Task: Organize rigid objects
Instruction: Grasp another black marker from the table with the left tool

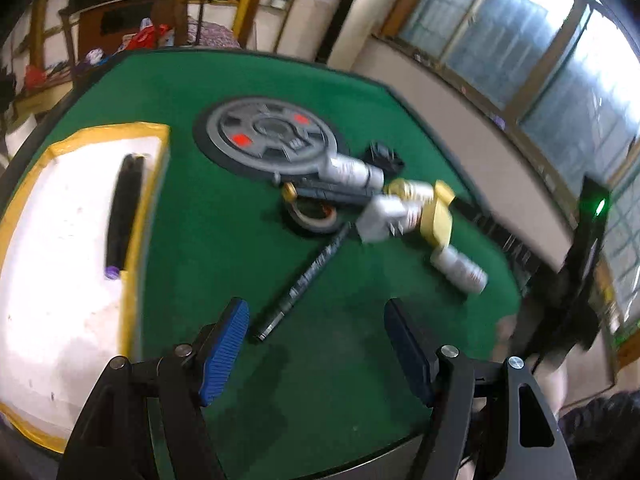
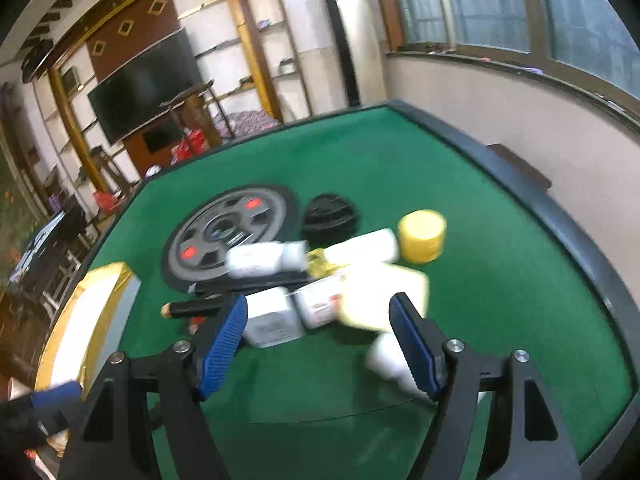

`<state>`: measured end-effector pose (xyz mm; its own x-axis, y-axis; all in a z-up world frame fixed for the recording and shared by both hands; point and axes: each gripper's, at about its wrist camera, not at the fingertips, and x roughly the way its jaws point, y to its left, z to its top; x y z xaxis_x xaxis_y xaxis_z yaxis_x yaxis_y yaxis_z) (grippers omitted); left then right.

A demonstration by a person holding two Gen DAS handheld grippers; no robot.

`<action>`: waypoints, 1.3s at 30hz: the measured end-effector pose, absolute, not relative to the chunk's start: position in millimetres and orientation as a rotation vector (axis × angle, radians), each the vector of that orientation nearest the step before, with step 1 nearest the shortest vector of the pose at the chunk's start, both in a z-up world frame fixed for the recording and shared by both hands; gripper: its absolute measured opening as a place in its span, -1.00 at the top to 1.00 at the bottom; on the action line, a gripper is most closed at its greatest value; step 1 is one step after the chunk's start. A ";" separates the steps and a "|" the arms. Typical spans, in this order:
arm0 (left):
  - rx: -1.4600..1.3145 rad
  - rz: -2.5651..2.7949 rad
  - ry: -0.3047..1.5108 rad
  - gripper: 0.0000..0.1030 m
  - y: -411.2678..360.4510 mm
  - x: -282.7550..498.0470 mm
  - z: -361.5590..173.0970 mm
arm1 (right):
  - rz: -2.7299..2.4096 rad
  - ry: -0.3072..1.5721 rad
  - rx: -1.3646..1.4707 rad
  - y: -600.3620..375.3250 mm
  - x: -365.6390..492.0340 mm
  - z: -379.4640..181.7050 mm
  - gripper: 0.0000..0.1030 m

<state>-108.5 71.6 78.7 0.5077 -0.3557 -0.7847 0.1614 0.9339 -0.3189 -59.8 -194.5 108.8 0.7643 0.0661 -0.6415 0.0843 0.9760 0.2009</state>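
My left gripper (image 1: 316, 350) and right gripper (image 2: 320, 344) are both released and empty, so reaching into the crowded pile (image 2: 320, 280) I risk knocking a bottle (image 2: 390, 356) rolling away.

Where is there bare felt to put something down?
Bare green felt lies right of the yellow tape roll, toward the table edge, and in front of both grippers. It is crowded around the weight plate, where bottles and boxes lie heaped.
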 end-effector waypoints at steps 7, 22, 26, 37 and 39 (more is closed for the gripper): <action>-0.003 -0.203 0.982 -0.43 30.9 -85.7 49.8 | -0.041 0.688 0.378 -244.5 -61.2 82.3 -0.41; 0.001 -0.249 0.939 0.70 22.8 -83.4 37.5 | -0.009 0.678 0.369 -240.8 -60.8 79.9 -0.41; -0.042 -0.267 0.895 0.72 30.9 -99.1 54.9 | -0.015 0.686 0.375 -241.5 -59.8 78.3 -0.41; -0.171 -0.359 0.842 0.72 51.3 -115.4 69.6 | 0.141 0.793 0.306 -257.9 -66.0 95.6 -0.41; -0.185 -0.384 0.841 0.72 51.0 -115.6 69.6 | 0.179 0.830 0.214 -249.0 -66.8 99.0 -0.41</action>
